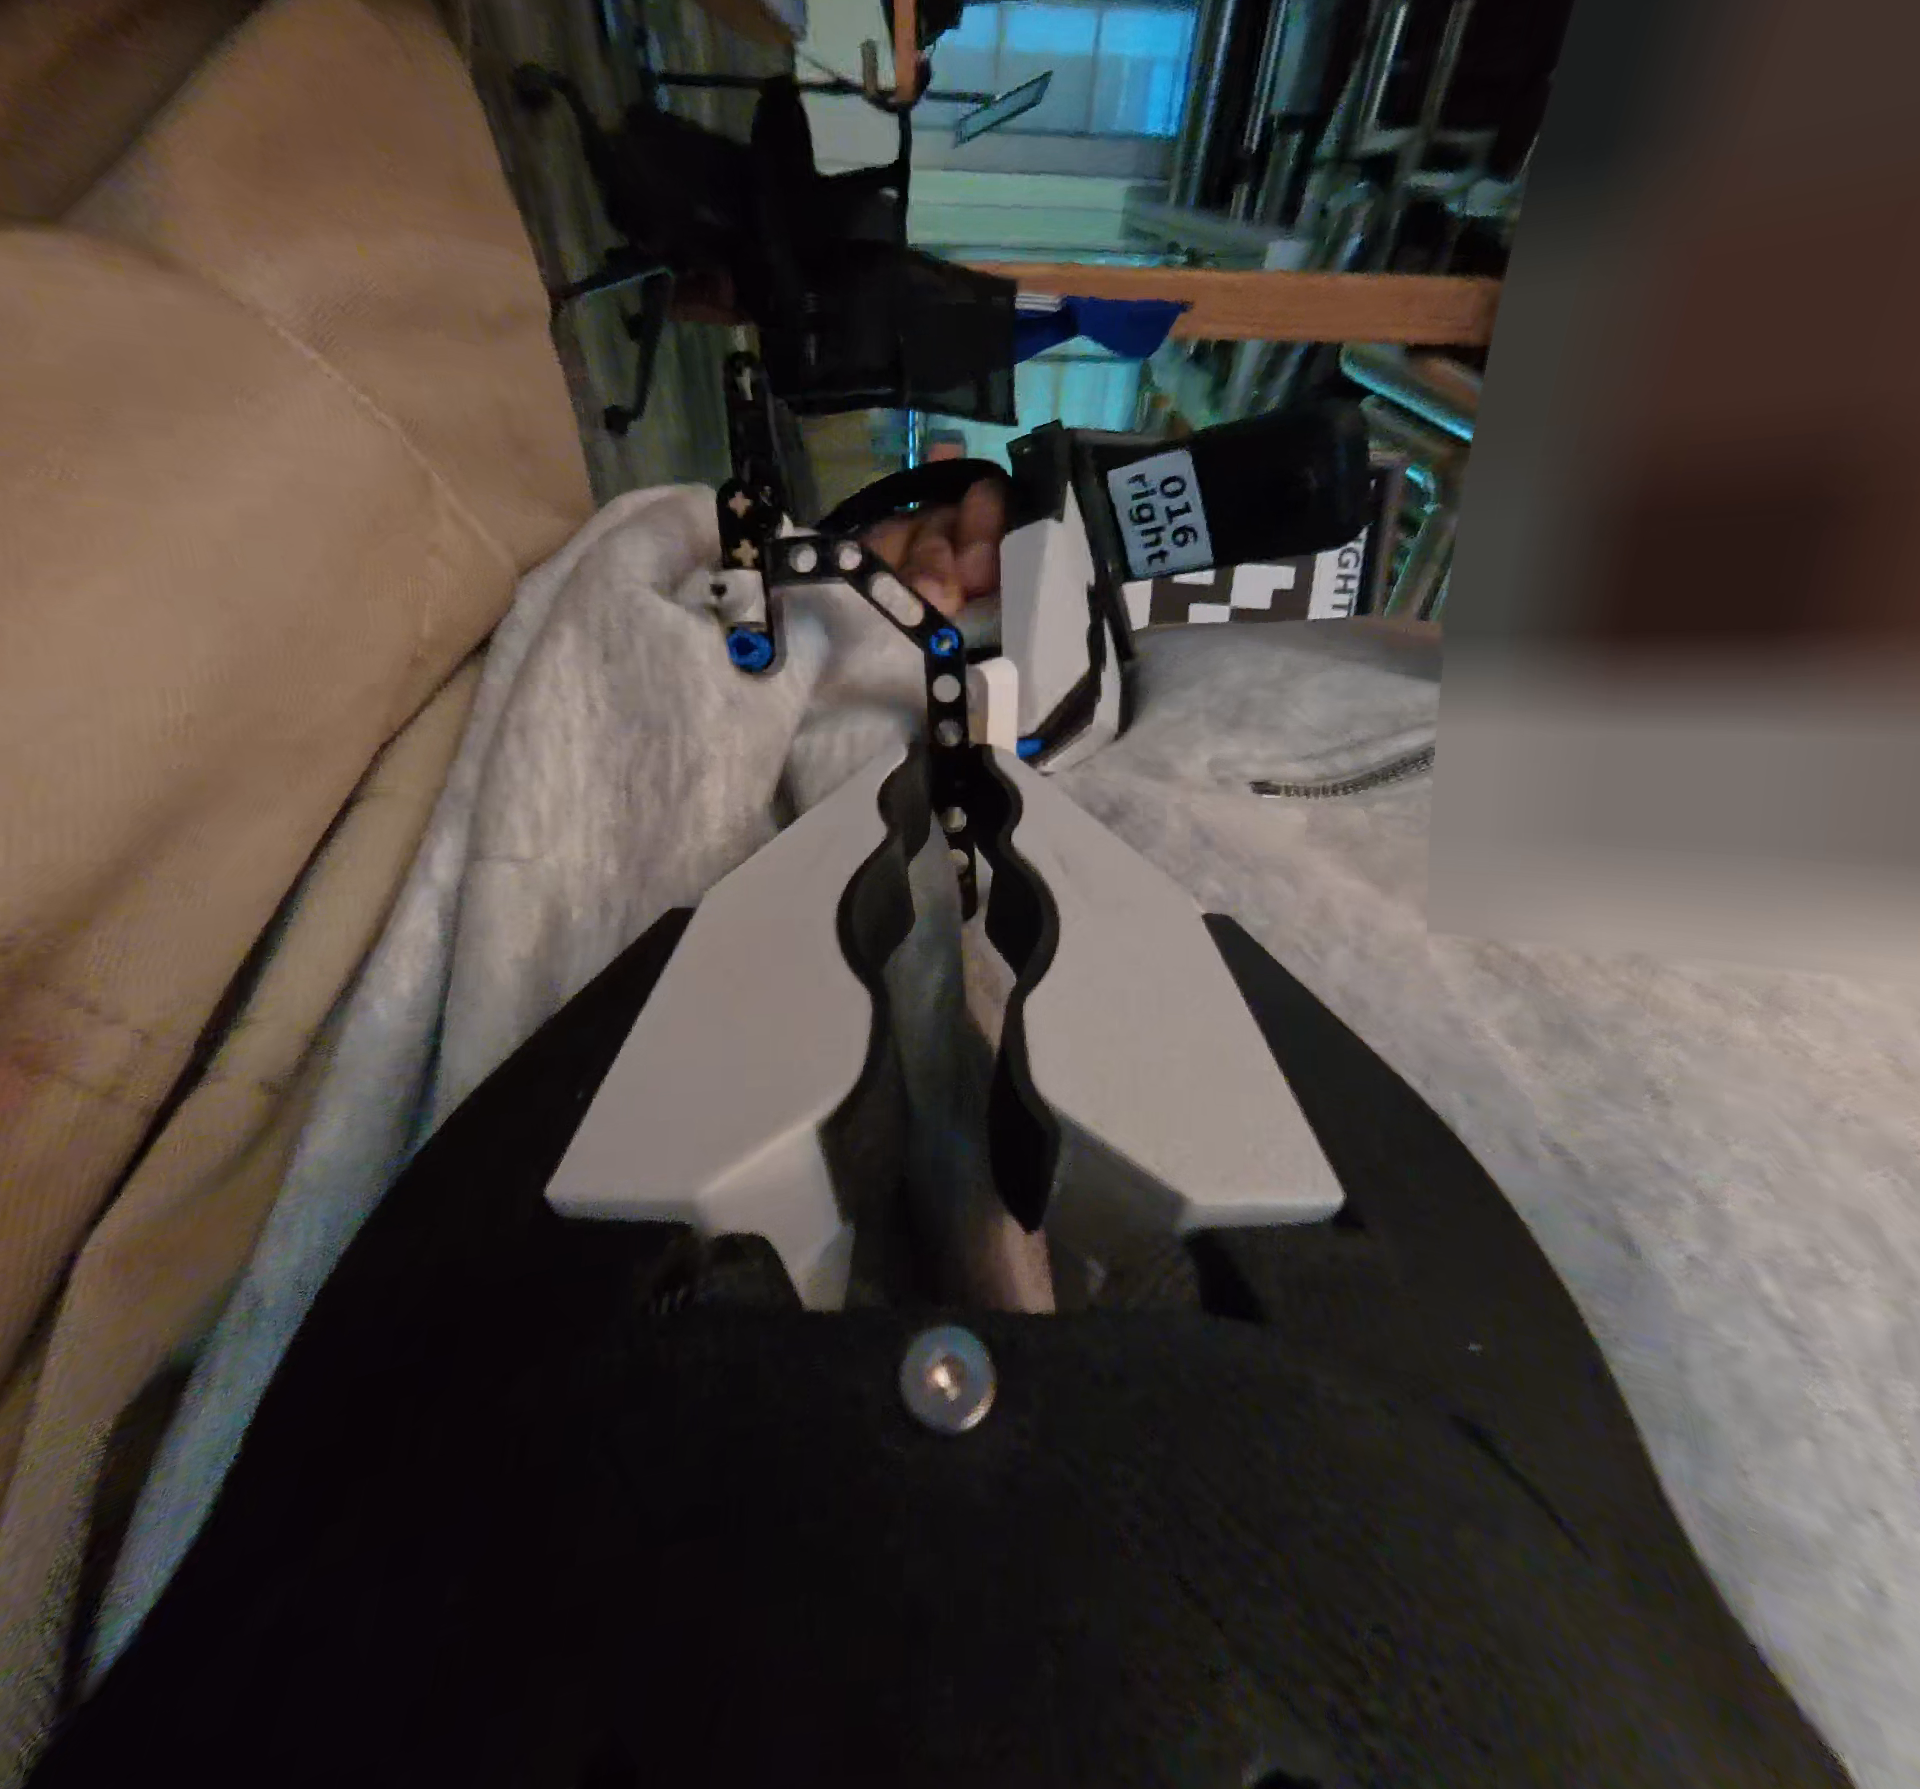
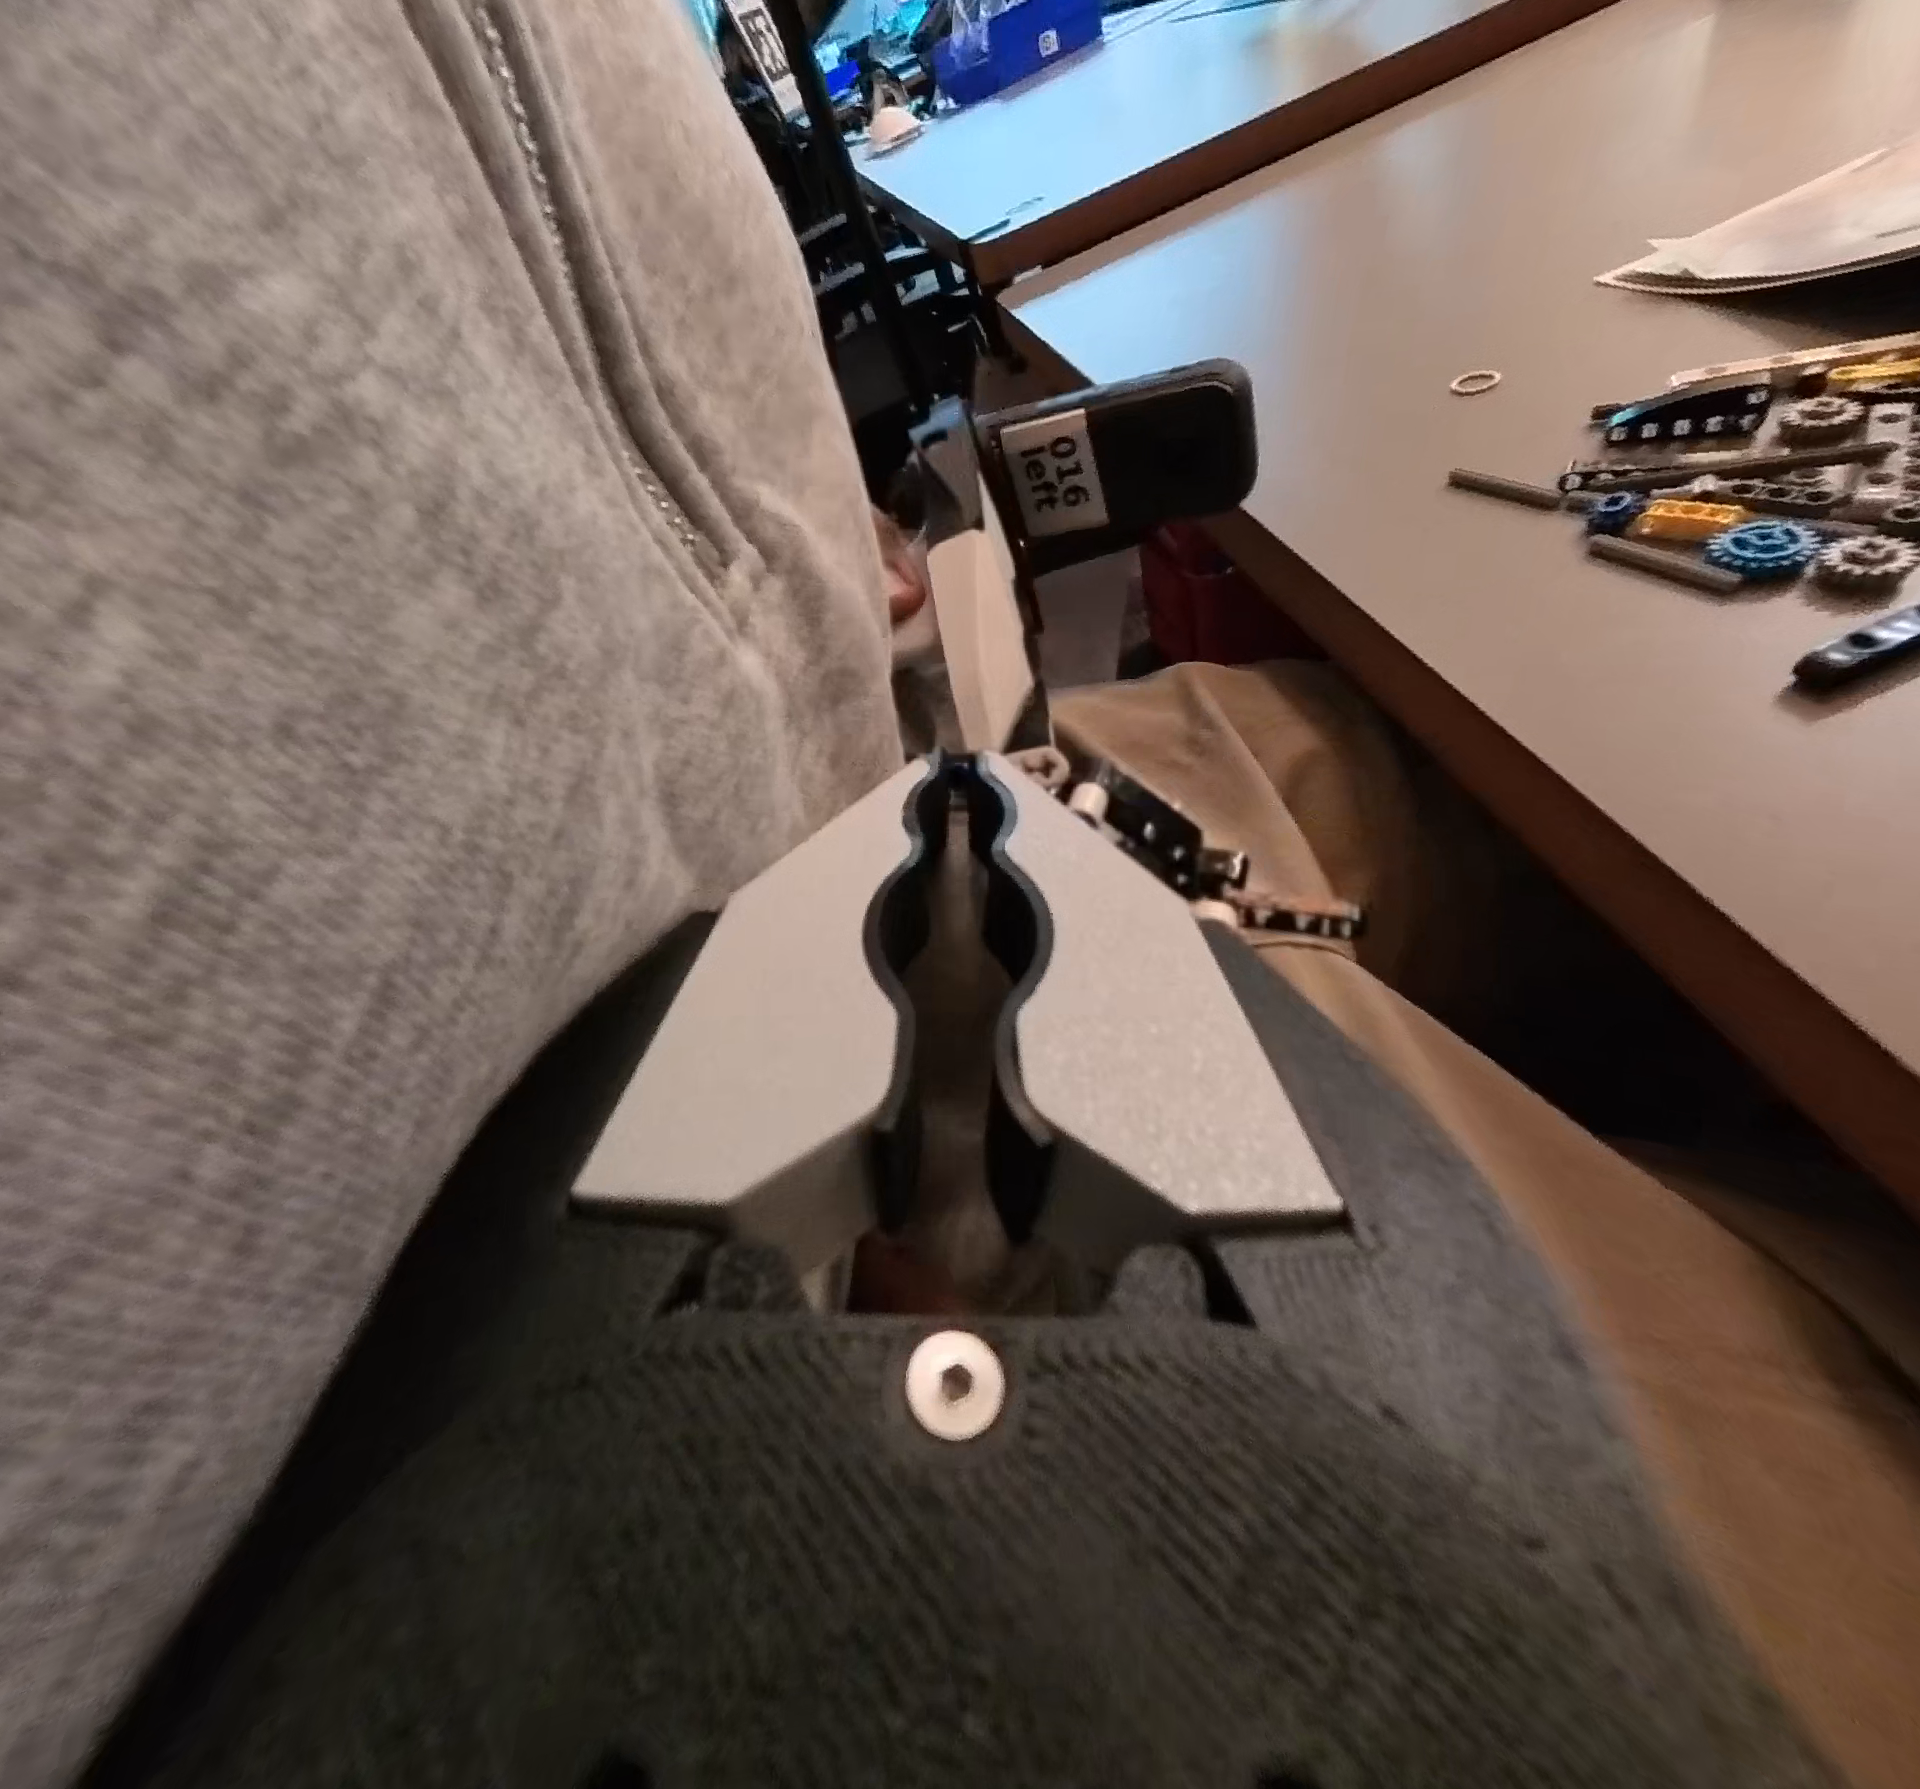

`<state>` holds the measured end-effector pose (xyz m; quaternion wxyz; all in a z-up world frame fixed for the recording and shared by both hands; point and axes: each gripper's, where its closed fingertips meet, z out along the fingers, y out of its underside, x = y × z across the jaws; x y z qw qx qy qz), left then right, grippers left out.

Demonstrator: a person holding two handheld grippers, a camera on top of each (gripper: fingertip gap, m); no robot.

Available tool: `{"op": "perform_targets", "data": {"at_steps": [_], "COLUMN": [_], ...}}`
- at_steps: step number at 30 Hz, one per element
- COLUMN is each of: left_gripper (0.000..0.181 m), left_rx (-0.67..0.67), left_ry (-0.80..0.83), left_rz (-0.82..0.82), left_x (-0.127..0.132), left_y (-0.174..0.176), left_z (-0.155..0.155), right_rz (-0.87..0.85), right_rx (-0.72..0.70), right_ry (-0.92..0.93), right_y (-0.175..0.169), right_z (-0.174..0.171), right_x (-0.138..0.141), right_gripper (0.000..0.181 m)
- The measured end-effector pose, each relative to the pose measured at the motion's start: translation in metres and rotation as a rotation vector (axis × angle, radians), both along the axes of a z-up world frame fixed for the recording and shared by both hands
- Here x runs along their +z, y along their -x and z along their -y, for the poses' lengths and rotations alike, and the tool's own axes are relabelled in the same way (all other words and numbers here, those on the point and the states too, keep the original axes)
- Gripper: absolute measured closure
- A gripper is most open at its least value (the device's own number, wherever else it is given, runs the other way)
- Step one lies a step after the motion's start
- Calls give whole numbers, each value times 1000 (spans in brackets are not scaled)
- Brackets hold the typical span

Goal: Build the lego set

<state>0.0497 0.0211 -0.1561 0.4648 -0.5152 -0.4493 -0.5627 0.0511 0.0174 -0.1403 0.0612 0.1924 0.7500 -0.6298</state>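
My left gripper (image 1: 951, 765) is shut on the lower end of a black beam assembly (image 1: 940, 659). The assembly is made of holed black beams with blue pins (image 1: 747, 646) and a white piece, and it rises from the fingertips in front of a person's grey hoodie. My right gripper (image 2: 957, 771) is shut on a small blue pin (image 2: 962, 775). In the left wrist view the right gripper (image 1: 1023, 737) sits just right of the held beam, with its blue pin (image 1: 1029, 749) at the tip. The assembly also shows in the right wrist view (image 2: 1174, 830), over tan trousers.
Both grippers are held over the person's lap, below the table (image 2: 1455, 451) edge. Loose parts (image 2: 1756, 503) lie on the table at the right: gears, axles and beams. A paper sheet (image 2: 1808, 233) and a small ring (image 2: 1476, 380) lie behind them. The grey hoodie (image 2: 364, 492) is close on the left. My two grippers' fingertips are within a few centimetres of each other.
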Motion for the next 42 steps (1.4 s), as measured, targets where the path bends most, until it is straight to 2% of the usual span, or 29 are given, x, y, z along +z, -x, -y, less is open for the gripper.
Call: {"op": "perform_targets", "data": {"at_steps": [3, 10, 29, 42], "left_gripper": [175, 176, 175, 174], "left_rx": [44, 71, 64, 62], "left_ry": [-58, -134, -132, -104], "left_rz": [87, 142, 179, 191], "left_x": [2, 6, 4, -1], "left_y": [6, 10, 7, 5], "left_z": [2, 3, 3, 1], "right_rz": [-4, 37, 84, 55], "right_rx": [-24, -41, -32, -43], "right_ry": [-17, -5, 26, 5], "right_y": [3, 3, 0, 1], "right_z": [-1, -4, -3, -4], "right_x": [-1, -5, -8, -10], "right_gripper": [180, 180, 180, 180]}}
